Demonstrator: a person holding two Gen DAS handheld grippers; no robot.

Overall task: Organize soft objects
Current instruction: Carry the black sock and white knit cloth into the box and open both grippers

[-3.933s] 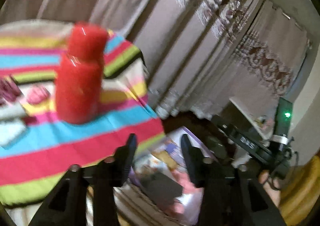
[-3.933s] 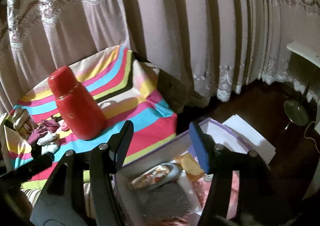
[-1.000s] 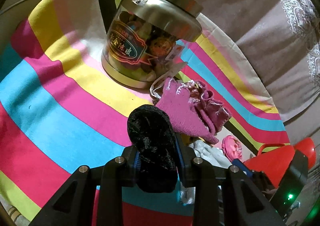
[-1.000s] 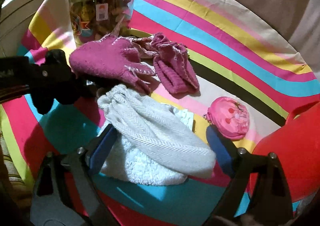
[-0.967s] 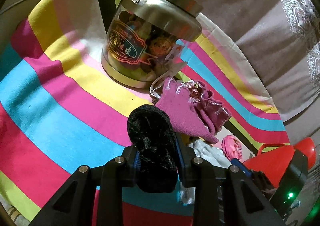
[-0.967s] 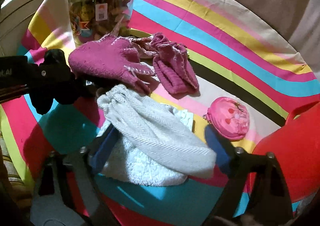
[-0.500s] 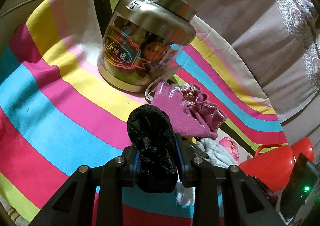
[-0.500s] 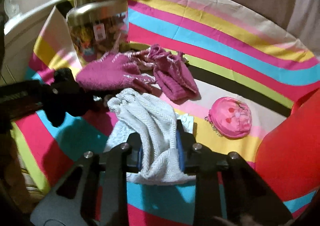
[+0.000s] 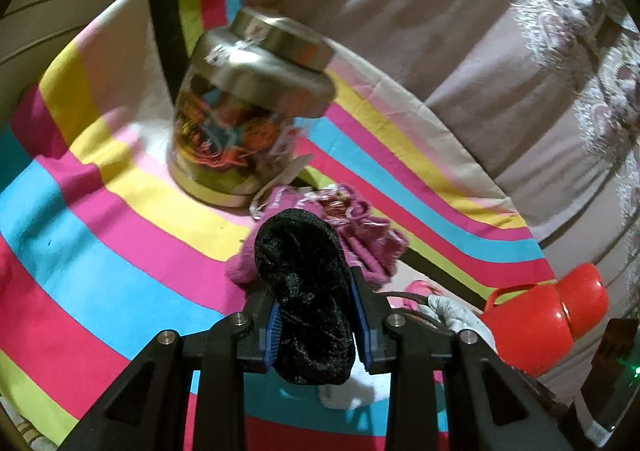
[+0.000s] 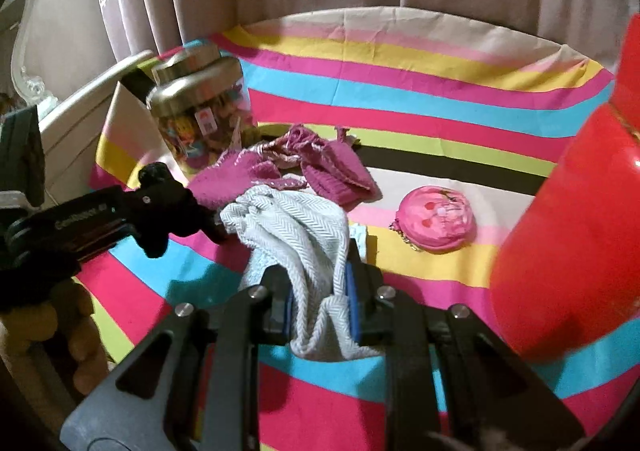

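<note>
Right wrist view: both my grippers are clutching soft things over the striped cloth [image 10: 420,91].
My right gripper [image 10: 320,297] is pinching the white knitted piece [image 10: 296,227]; my left gripper [image 9: 314,325] is clamping the black sock [image 9: 306,291], magenta knitwear [image 10: 336,167] lying just ahead.

In the right wrist view, bare striped cloth [image 10: 420,91] lies open across the upper centre of the frame. The red flask [image 10: 568,251] walls off the right edge, the jar [image 10: 200,111] blocks the upper left, and the magenta knits [image 10: 304,167] and pink pouch [image 10: 434,219] crowd the middle.
</note>
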